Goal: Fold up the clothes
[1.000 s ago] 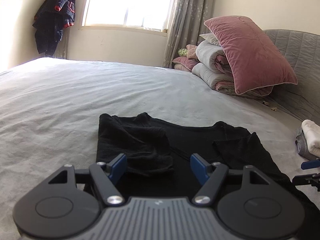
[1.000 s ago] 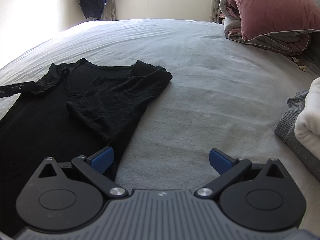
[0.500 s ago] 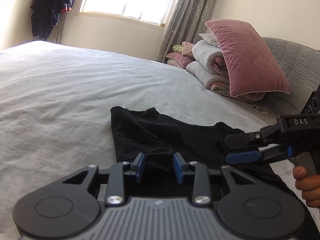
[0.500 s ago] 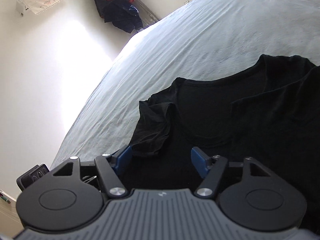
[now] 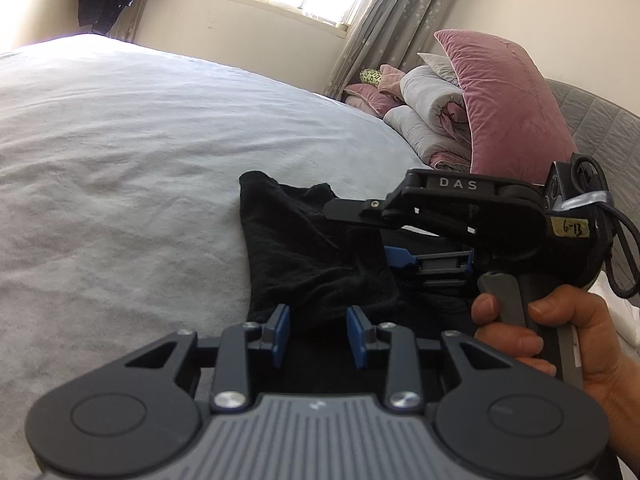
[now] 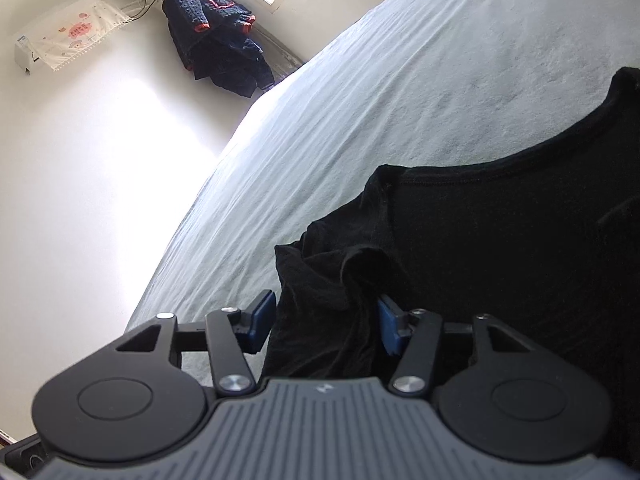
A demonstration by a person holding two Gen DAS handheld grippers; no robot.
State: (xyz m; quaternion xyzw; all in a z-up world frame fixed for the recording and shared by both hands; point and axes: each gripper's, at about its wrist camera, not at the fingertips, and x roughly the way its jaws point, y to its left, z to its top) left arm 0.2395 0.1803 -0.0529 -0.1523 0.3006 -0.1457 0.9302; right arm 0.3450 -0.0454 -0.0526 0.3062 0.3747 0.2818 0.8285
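Note:
A black T-shirt [image 5: 312, 256] lies on the grey bed sheet [image 5: 120, 160], its left sleeve folded in. My left gripper [image 5: 319, 336] hovers over the shirt's left edge, jaws partly open with nothing clamped. My right gripper [image 6: 326, 322] reaches across from the right and its blue pads straddle the bunched left sleeve [image 6: 332, 280]; the fabric fills the gap between them. In the left wrist view the right gripper [image 5: 396, 256] shows side-on, held by a hand [image 5: 560, 344], over the shirt.
A pink pillow [image 5: 508, 100] leans on rolled quilts [image 5: 424, 120] at the headboard, far right. Dark clothes [image 6: 216, 48] hang by the window. A white folded item [image 5: 618, 312] lies at the right edge.
My right gripper has swung left across the shirt and narrowed its jaws around the bunched left sleeve. My left gripper has drawn slightly back and its jaws opened a little.

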